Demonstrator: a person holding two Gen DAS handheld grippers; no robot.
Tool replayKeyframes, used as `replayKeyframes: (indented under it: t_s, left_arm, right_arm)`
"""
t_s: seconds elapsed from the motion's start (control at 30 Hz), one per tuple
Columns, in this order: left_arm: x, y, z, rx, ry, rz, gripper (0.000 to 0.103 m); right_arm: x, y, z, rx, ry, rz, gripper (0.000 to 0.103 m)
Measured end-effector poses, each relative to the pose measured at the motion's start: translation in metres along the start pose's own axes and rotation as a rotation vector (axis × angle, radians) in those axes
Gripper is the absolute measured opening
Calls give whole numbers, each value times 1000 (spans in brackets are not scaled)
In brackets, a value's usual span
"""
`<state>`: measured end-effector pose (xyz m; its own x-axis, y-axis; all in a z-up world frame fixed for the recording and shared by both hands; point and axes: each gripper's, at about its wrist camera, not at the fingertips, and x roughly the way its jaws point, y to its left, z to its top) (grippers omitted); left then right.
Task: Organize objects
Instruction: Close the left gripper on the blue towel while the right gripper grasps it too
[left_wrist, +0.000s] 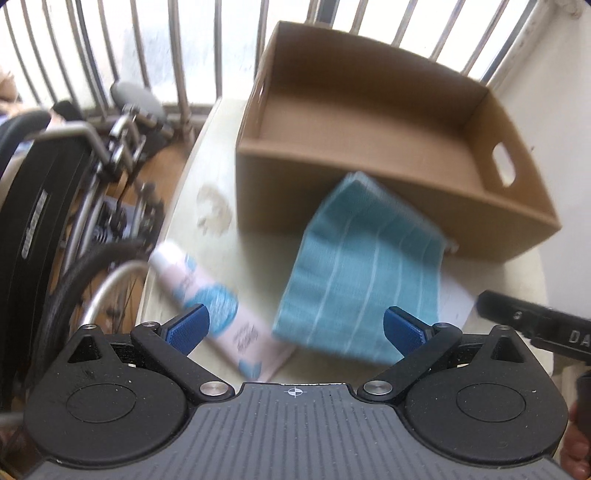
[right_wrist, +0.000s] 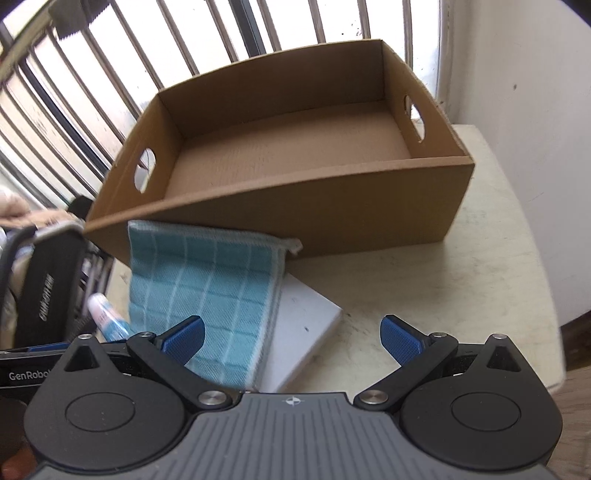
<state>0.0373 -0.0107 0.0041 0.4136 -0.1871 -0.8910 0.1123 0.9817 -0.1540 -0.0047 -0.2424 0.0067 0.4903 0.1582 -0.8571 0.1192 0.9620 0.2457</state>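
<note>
both hand-held grippers spread wide, nothing between the blue pads. your left hand-held gripper (left_wrist: 295, 328) hangs over the near edge of the table (right_wrist: 480, 280), with the tube (left_wrist: 207, 306) below its left finger and the cloth (left_wrist: 365, 273) below its right. your right hand-held gripper (right_wrist: 291, 336) sits just beside it, over the cloth's (right_wrist: 207, 295) near end and the flat white box (right_wrist: 310, 332).

box (right_wrist: 295, 206) of cardboard stands at the back of the table, open top, floor bare as far as you can see. cloth leans with its far edge against the box's front wall and lies over the white box. tube lies flat at the table's left edge, apart from the box.

judgement: nothing packed yet; you are at the pick-up stage. left view is blurred, so fine placement is unclear. next move likely calls for lowering one gripper onto an item. the tube suits the left. close across its width, then lift clear of the front wall before releasing inside.
</note>
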Motion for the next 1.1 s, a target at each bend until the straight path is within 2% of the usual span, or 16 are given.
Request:
replayKeyframes:
  t_s: [0.27, 0.43, 0.53, 0.6, 0.7, 0.87, 1.1]
  left_arm:
    - [18, -9, 27, 64, -54, -43, 99]
    - [34, -6, 37, 35, -41, -71, 98]
    - [44, -3, 39, 19, -31, -93, 92]
    - [51, -1, 39, -2, -16, -117, 82]
    - [59, 1, 42, -23, 7, -158, 72]
    - [68, 1, 45, -29, 23, -187, 66]
    - [73, 1, 45, -50, 32, -208, 56]
  right_arm:
    - [29, -11, 24, 33, -47, 140, 96]
    - [57, -17, 35, 45, -41, 215, 91]
    - [73, -20, 39, 57, -20, 256, 84]
    - [82, -22, 41, 65, -12, 276, 83]
    - [93, -25, 43, 74, -3, 314, 79]
    - [108, -27, 45, 91, 32, 389, 75]
    - [119, -23, 43, 88, 53, 438, 67]
